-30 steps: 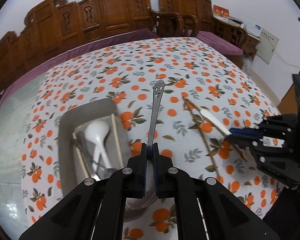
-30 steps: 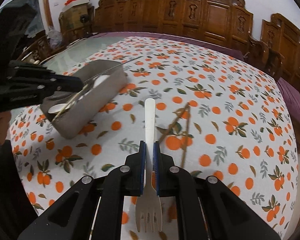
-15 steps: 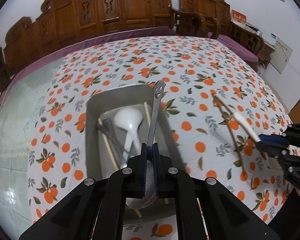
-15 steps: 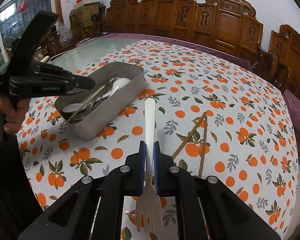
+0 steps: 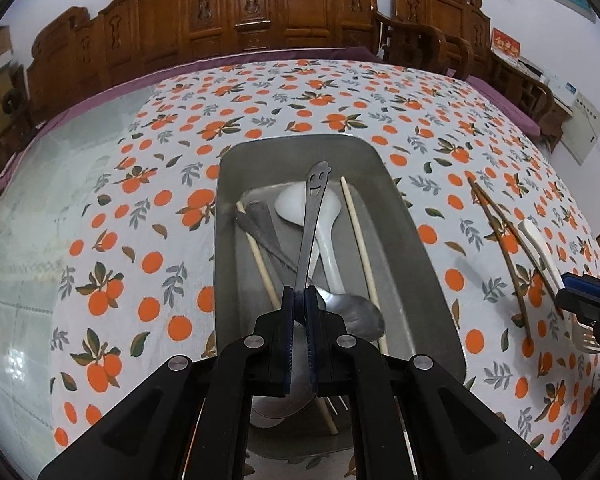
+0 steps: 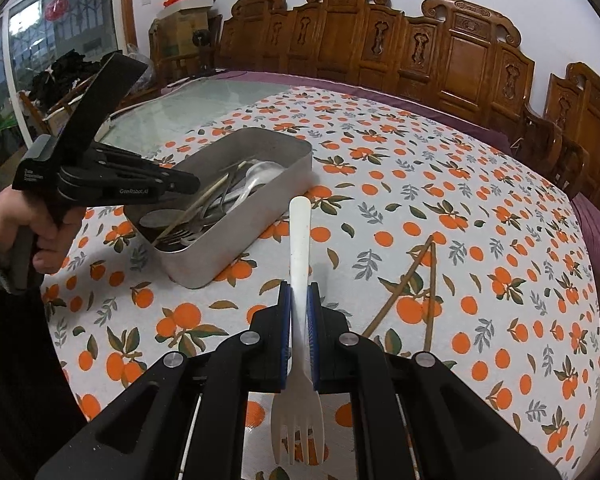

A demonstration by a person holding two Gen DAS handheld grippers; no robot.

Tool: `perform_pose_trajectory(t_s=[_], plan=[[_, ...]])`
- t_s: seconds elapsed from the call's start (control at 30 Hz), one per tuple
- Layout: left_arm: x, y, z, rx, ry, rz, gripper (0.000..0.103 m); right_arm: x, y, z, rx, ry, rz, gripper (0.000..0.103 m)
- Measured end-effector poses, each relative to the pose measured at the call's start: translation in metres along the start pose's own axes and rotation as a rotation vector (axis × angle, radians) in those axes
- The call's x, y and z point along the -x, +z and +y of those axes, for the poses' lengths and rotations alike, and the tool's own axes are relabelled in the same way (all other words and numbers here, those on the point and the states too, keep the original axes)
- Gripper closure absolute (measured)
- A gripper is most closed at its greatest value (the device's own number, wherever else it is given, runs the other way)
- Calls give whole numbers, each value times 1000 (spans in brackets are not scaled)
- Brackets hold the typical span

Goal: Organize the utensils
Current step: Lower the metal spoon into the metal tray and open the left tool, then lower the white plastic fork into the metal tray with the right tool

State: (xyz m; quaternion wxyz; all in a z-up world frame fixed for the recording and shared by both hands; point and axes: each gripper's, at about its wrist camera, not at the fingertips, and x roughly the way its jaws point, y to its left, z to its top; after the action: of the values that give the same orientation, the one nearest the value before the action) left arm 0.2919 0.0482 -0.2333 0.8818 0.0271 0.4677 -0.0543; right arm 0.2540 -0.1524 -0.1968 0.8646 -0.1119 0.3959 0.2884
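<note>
Both wrist views look down, sharing the metal tray [image 5: 416,248].

The bowl of the smiley-handled steel spoon [image 5: 311,216] lies hidden below the left gripper's [image 5: 300,312] jaws.

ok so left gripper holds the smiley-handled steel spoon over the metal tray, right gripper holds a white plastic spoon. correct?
Not quite: the right gripper holds a white plastic fork, tines visible in the right wrist view. The left gripper does hold the smiley-handled steel spoon over the metal tray.
</note>
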Motion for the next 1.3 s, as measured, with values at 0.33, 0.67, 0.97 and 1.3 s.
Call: perform_pose_trajectory(t_s=[0.33,0.67,0.97,1.3], plan=[[4,4,0,9,8,-31,98,-8,30,4,-42,22,-59,94],[0,6,6,46,-19,-12,98,-27,59,22,-59,58,-49,94],[20,12,16,54,-39,-72,98,-46,88,33,-130,112,-54,94],[42,15,56,109,0,-130,98,-84,107,41,-228,183,-15,94]])
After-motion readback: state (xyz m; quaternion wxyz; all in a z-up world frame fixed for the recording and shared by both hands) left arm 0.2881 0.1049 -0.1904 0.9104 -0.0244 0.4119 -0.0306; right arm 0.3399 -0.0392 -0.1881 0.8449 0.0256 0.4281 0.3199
